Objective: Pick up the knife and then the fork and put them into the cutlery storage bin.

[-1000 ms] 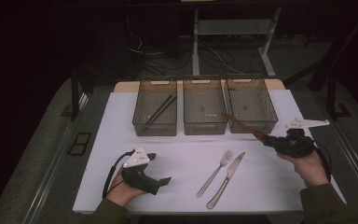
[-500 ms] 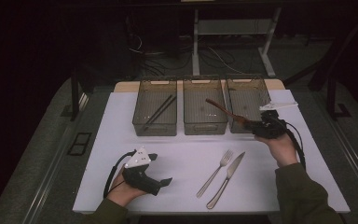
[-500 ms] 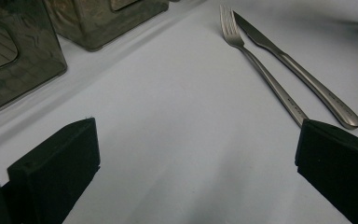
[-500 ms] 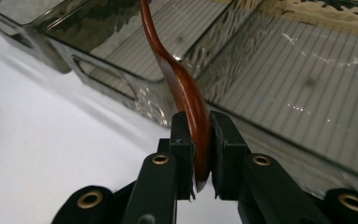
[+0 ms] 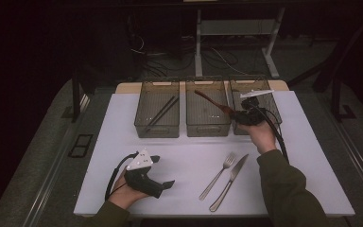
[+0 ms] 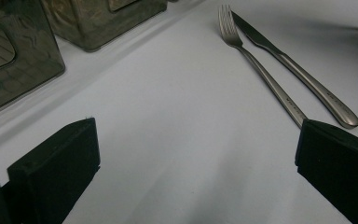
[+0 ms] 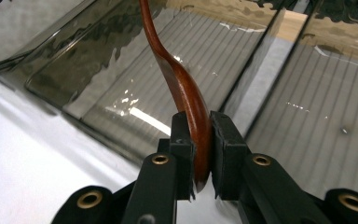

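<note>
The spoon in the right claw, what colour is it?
Glossy reddish-brown wood; the spoon shows best in the right gripper view.

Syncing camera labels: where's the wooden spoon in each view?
High view: wooden spoon upper centre, over the middle bin, clamped by the right gripper.
Left gripper view: not in it.
Right gripper view: wooden spoon centre, rising from the shut jaws.
Shared landmark: the middle bin, behind the spoon in the right gripper view.
</note>
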Demonstrator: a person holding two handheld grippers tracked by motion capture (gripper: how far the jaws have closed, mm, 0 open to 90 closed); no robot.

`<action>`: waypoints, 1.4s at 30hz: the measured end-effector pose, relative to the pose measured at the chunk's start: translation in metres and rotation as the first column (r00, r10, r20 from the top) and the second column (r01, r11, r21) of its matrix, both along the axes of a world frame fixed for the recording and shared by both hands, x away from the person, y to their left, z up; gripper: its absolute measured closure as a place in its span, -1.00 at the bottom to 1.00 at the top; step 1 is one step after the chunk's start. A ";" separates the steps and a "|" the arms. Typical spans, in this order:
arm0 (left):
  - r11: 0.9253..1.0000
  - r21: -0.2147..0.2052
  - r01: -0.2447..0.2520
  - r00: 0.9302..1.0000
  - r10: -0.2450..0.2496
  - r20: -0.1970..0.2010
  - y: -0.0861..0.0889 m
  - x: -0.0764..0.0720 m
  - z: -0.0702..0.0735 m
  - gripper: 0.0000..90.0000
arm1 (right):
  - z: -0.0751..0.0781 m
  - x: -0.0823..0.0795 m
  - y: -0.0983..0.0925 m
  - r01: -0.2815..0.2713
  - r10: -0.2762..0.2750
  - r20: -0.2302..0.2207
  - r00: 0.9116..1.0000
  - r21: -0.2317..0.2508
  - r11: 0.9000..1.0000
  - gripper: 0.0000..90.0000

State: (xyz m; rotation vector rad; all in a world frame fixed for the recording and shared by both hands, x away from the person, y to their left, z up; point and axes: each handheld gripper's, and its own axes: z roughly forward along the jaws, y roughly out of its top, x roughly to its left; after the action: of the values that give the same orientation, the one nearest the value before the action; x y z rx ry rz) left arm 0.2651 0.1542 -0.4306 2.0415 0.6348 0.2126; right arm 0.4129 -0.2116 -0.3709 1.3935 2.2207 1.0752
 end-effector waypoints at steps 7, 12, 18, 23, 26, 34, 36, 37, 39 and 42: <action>1.000 -0.002 0.004 1.000 -0.004 0.001 0.000 0.000 0.000 -1.00 | -0.008 0.013 0.015 -0.006 0.006 -0.021 1.000 -0.004 1.000 0.79; 1.000 0.008 0.009 1.000 -0.009 0.002 -0.001 0.000 0.000 -1.00 | -0.012 0.017 0.025 -0.009 0.009 -0.033 0.999 -0.006 1.000 0.78; 1.000 0.012 0.014 1.000 -0.014 0.004 0.000 0.000 0.000 -1.00 | -0.016 0.019 0.028 -0.012 0.011 -0.039 0.999 -0.028 1.000 0.77; 1.000 0.010 0.012 1.000 -0.012 0.003 0.000 0.000 0.000 -1.00 | -0.016 0.018 0.028 -0.020 0.019 -0.040 0.999 -0.027 0.999 0.55; 1.000 0.012 0.013 1.000 -0.013 0.004 0.000 0.000 0.000 -1.00 | -0.015 0.018 0.027 -0.024 0.023 -0.030 0.999 -0.028 0.999 0.44; 1.000 0.012 0.014 1.000 -0.014 0.005 0.000 0.000 0.000 -1.00 | -0.007 0.007 0.019 -0.057 0.057 -0.005 0.998 0.042 0.998 0.07; 1.000 0.009 0.012 1.000 -0.012 0.002 0.000 0.000 0.000 -1.00 | -0.003 0.002 0.014 -0.071 0.070 0.008 0.997 0.068 0.995 0.01; 1.000 0.005 0.008 1.000 -0.008 0.002 0.000 0.000 0.000 -1.00 | -0.001 0.000 0.011 -0.082 0.082 0.008 0.997 0.084 0.993 -0.01; 1.000 0.012 0.012 1.000 -0.012 0.004 0.000 0.000 0.000 -1.00 | 0.003 -0.006 0.007 -0.112 0.110 0.020 0.994 0.086 0.990 -0.04; 1.000 0.013 0.012 1.000 -0.012 0.004 0.000 0.000 0.000 -1.00 | 0.008 -0.018 0.000 -0.146 0.144 0.035 0.989 0.082 0.986 -0.07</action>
State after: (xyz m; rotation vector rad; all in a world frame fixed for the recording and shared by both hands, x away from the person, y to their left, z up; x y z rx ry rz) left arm 0.2650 0.1543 -0.4302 2.0567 0.6202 0.2144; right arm 0.3954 -0.2111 -0.3627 1.2560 2.3098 1.2436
